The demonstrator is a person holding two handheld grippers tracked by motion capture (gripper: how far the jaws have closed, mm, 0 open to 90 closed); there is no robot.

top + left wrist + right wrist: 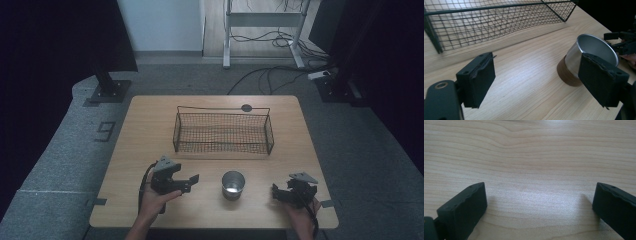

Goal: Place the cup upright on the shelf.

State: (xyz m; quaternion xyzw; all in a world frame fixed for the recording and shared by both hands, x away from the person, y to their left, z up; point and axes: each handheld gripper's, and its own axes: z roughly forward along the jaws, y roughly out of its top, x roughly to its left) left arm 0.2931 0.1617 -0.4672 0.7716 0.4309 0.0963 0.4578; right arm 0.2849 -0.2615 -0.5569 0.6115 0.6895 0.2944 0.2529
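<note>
Wooden table (150, 150) seen from above, with grey carpet around it. At its far half, a black wire basket (223, 132), long side toward the person, with a small dark round disc (246, 107) just behind its far rim. Beyond the table, the legs of a white desk frame (260, 30) and loose cables (270, 75) on the floor.

Near the front edge, between the two hands, a metal cup (233, 184), upright, mouth open upward, well apart from the basket. Bare tabletop between cup and each tool; nothing in the way.

Left gripper (187, 181), held in the left hand (156, 200), pointing across toward the cup and near it without touching. In the left gripper view, jaws spread wide with only wood grain between them; cup (594, 47) partly behind the right-hand jaw, brown band at its base, basket (486, 25) further back.

Right gripper (277, 194) at the cup's other side, a little farther off. In the right gripper view, jaws likewise wide apart and released, bare table (529, 157) between them.
</note>
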